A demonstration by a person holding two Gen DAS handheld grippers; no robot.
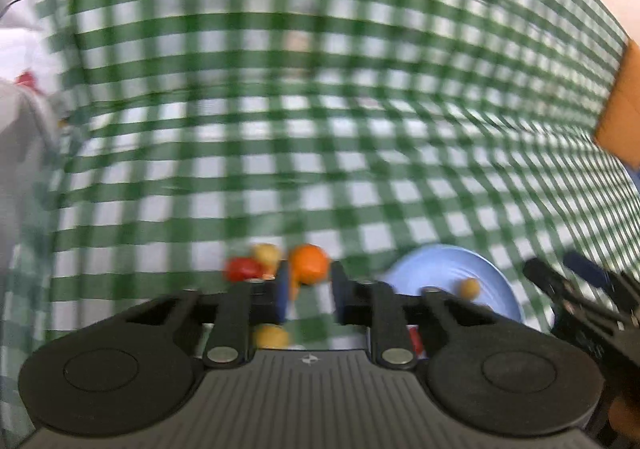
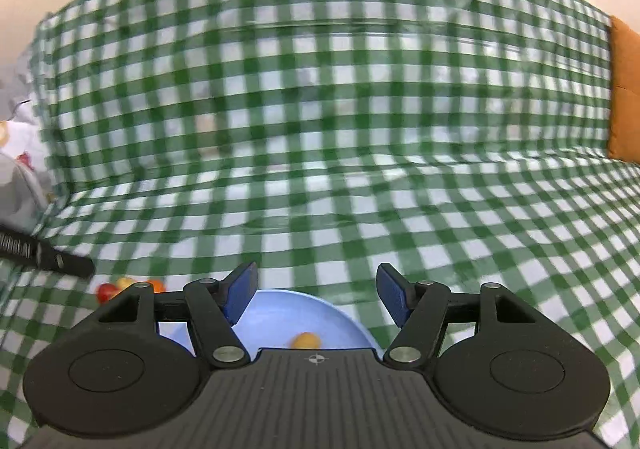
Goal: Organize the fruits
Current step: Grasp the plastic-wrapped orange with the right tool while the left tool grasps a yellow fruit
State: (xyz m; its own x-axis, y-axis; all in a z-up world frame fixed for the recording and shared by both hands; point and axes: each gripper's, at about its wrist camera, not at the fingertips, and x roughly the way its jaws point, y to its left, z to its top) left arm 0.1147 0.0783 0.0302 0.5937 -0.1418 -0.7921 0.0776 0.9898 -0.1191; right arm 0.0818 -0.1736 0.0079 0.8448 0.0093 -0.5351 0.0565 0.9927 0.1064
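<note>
Our left gripper [image 1: 307, 291] has its jaws parted around an orange fruit [image 1: 309, 264], though blur hides whether they touch it. A red fruit [image 1: 242, 269] and a yellow one [image 1: 266, 254] lie just left of it on the checked cloth [image 1: 360, 129]. Our right gripper [image 2: 318, 295], jaws wide apart and empty, hangs over the blue plate [image 2: 280, 313], which holds one small yellow fruit [image 2: 306, 340].

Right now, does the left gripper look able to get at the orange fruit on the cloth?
Probably yes: the left gripper is open, the orange fruit sits just ahead between its fingers, and nothing blocks it, though red and yellow fruits crowd its left.
</note>
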